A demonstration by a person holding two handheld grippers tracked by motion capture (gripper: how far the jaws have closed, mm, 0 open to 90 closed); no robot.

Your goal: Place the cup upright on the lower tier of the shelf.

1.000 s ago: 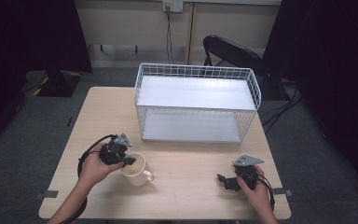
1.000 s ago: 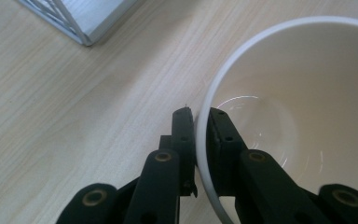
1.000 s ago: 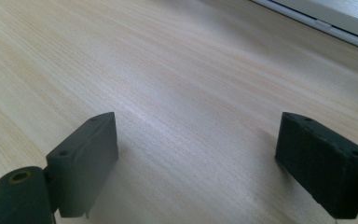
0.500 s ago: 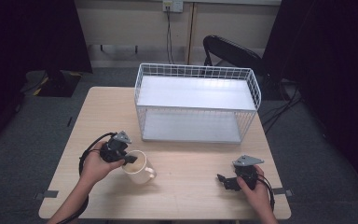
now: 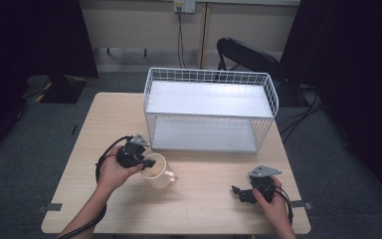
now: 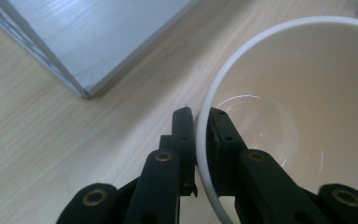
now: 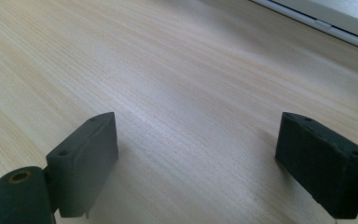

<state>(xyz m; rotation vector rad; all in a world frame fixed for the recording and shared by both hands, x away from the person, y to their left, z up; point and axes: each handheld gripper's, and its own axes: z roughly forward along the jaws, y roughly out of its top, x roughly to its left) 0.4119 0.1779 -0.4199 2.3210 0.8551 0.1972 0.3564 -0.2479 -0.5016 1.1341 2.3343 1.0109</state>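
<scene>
So my left gripper (image 5: 146,163) has its jaws clamped on the rim of the cream mug (image 5: 158,171), one jaw outside the wall and one inside. The left gripper view makes that pretty clear: the white rim (image 6: 204,140) runs right between the two black jaws, which are pinched tight against it. The mug sits at the near-left part of the wooden table (image 5: 204,199), just in front of the left corner of the white wire rack (image 5: 209,112). Its handle (image 5: 171,176) sticks out to the right, away from my left hand (image 5: 112,173). The mug looks tilted a bit toward the gripper, but I can't tell if its base is on the table or slightly off it. Looks empty inside, just a shiny cream bottom.

My right gripper (image 5: 239,193) is over at the near-right of the table, well apart from the mug, with my right hand (image 5: 273,204) wrapped around it. Its jaws are spread wide with nothing between them, just bare wood grain in the right gripper view, and the rack's lower shelf edge (image 7: 326,23) at the far side.

The rack itself sits at the far half of the table, both shelves bare.
</scene>
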